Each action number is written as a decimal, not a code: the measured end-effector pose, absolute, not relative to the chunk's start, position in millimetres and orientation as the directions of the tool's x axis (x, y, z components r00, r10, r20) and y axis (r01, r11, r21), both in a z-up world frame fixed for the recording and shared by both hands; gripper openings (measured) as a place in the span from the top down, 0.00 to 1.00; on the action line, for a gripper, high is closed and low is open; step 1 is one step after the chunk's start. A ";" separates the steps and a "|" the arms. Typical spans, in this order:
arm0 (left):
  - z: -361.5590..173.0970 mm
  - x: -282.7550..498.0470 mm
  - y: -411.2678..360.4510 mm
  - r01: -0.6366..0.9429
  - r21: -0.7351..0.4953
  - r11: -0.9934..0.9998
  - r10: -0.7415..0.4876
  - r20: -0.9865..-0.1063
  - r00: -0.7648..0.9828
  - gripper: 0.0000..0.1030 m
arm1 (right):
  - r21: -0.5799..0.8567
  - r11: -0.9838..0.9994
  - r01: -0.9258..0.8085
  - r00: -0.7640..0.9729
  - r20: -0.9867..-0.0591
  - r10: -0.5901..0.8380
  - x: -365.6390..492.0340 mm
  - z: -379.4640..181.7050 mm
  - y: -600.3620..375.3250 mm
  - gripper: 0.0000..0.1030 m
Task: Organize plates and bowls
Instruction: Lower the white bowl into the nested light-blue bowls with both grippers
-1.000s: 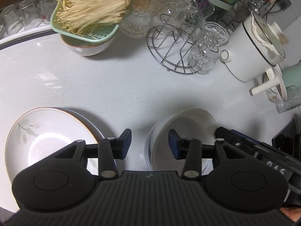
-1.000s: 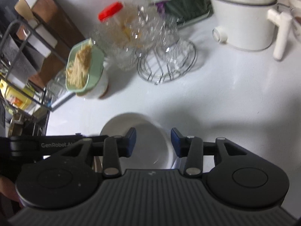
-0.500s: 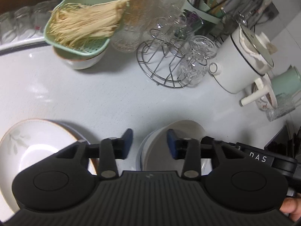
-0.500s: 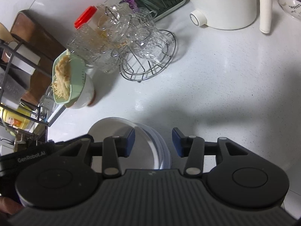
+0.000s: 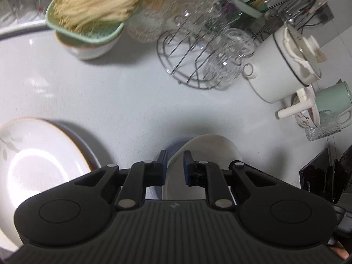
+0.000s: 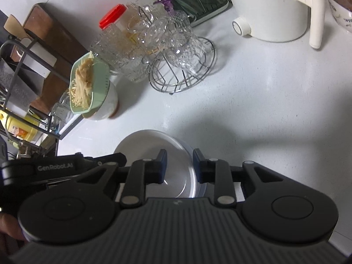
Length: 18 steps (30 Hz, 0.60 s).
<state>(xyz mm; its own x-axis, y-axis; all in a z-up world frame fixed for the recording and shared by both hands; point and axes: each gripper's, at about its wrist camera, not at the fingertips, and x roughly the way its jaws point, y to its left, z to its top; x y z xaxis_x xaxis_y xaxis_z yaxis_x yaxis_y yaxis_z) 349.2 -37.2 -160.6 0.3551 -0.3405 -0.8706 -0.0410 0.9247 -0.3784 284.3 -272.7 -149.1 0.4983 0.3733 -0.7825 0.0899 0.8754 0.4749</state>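
White counter (image 5: pixel 123 101) w/ plates (image 5: pixel 39 165), bowls (image 5: pixel 206 151), glass rack (image 5: pixel 189 66), prob. pot (image 5: pixel 279 70).

White bowl (image 5: pixel 211 151) tilted inside blue-rimmed bowl (image 5: pixel 170 148), near rim between left jaws, far rim between right jaws. Leaf-patterned plates (image 5: pixel 33 154) stacked, left of left jaws.

You see a glossy glazed plate (image 5: pixel 41 160) left of the smooth white bowl (image 5: pixel 209 151), behind it a shiny wire rack (image 5: pixel 187 66), cut glasses (image 6: pixel 176 44) and matt counter (image 5: pixel 121 101).
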 end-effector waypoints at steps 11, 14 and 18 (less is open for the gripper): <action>-175.2 348.1 -27.5 -0.082 -0.392 0.916 -0.340 -0.870 0.357 0.75 | 0.460 0.877 0.140 0.475 -0.808 0.348 284.0 -165.4 -278.5 0.53; -181.6 348.9 -34.3 -0.063 -0.373 0.926 -0.330 -0.877 0.348 0.74 | 0.493 0.854 0.164 0.428 -0.816 0.389 285.3 -180.7 -280.4 0.53; -194.3 350.6 -42.7 -0.054 -0.307 0.950 -0.274 -0.905 0.325 0.74 | 0.513 0.839 0.180 0.382 -0.823 0.421 289.1 -193.8 -274.7 0.54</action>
<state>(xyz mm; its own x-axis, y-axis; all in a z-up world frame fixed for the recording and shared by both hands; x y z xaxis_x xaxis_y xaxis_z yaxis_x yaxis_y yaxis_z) 350.6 -42.7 -194.3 0.3252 -0.2740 -0.9051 -0.0544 0.9501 -0.3072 289.1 -274.7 -193.8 0.3821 0.4211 -0.8226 0.1800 0.8392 0.5132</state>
